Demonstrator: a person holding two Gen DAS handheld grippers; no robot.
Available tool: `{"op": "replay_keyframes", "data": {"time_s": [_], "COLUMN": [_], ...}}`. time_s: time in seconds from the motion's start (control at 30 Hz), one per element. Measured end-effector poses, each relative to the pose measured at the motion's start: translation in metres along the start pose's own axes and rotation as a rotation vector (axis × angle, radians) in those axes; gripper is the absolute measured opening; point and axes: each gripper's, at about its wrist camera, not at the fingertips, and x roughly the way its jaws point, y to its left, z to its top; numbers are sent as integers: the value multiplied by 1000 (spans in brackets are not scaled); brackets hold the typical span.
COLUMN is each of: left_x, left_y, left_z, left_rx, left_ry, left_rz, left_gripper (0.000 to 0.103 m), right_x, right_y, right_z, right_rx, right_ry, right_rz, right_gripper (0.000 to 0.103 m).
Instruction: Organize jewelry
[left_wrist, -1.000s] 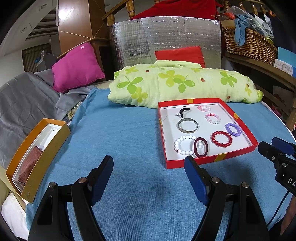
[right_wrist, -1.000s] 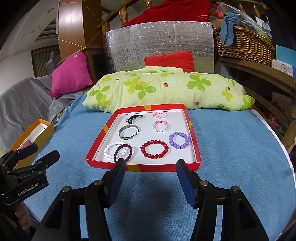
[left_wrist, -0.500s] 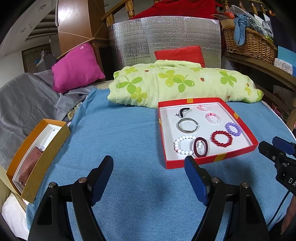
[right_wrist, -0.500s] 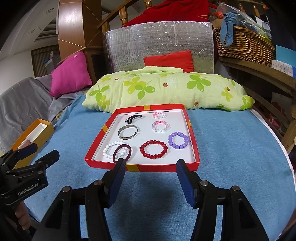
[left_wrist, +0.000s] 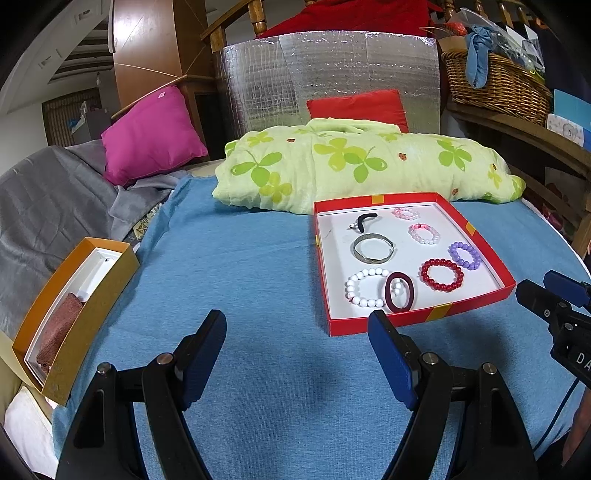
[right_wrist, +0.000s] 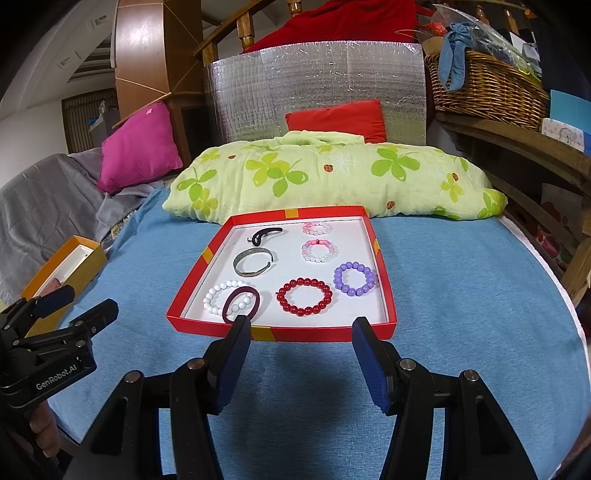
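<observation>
Covering the bed: a blue cloth (right_wrist: 461, 295) fills the lower half of both views and everything I work on lies on it.
Rolled quilt: the green clover-print quilt (right_wrist: 332, 177) lies across the middle of the frame, just behind the tray.
Pillows: a pink pillow (left_wrist: 151, 136) sits at upper left, a red cushion (right_wrist: 336, 118) at upper centre against a silver foil panel (right_wrist: 314, 85).
Basket: a wicker basket (right_wrist: 487, 85) stands on the shelf at upper right.
Orange box: an open orange box (left_wrist: 92, 306) lies at the left edge of my left view, with a brown cloth (left_wrist: 59, 332) inside.
Tray: the red tray (right_wrist: 295, 334) with a white floor sits at centre of my right view and right of centre in my left view.
My left gripper (left_wrist: 297, 338): fingers spread wide with nothing between them, hanging above bare blue cloth, left of the tray's near corner.
My right gripper (right_wrist: 301, 341): fingers apart and empty, just in front of the tray's near wall.
Jewelry in the tray, near row: white bead bracelet (right_wrist: 221, 295) with a dark maroon band (right_wrist: 242, 302) lying over it, red bead bracelet (right_wrist: 304, 297), purple bead bracelet (right_wrist: 354, 278).
Middle row: metal bangle (right_wrist: 253, 261), pale pink bead bracelet (right_wrist: 319, 251).
Far row: black curved piece (right_wrist: 266, 234), small pink bead bracelet (right_wrist: 315, 228).
</observation>
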Motion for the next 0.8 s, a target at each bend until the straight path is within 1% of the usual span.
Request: {"op": "replay_keyframes", "data": {"time_s": [0.5,0.6,0.7,0.77,0.8], "left_x": [3,2,3,11,20], "left_y": [-6,-7,-5,1,6], "left_z": [2,2,2,3,4], "left_rx": [11,18,18,28,24], "left_ry": [6,-7,-27,-18,3], "left_rz": [-4,-9,3,6,5], "left_gripper": [80,80,80,82,83], "right_x": [1,1,1,1,1], "right_y": [-2,-2,-3,-8,-15], "right_z": [0,0,1,2,3], "right_rx": [0,-1,-1,2,9], "right_ry": [3,3,0,-2,-3], "right_rz": [0,0,-2,-9,-18], "right_gripper": [61,61,61,61,61]}}
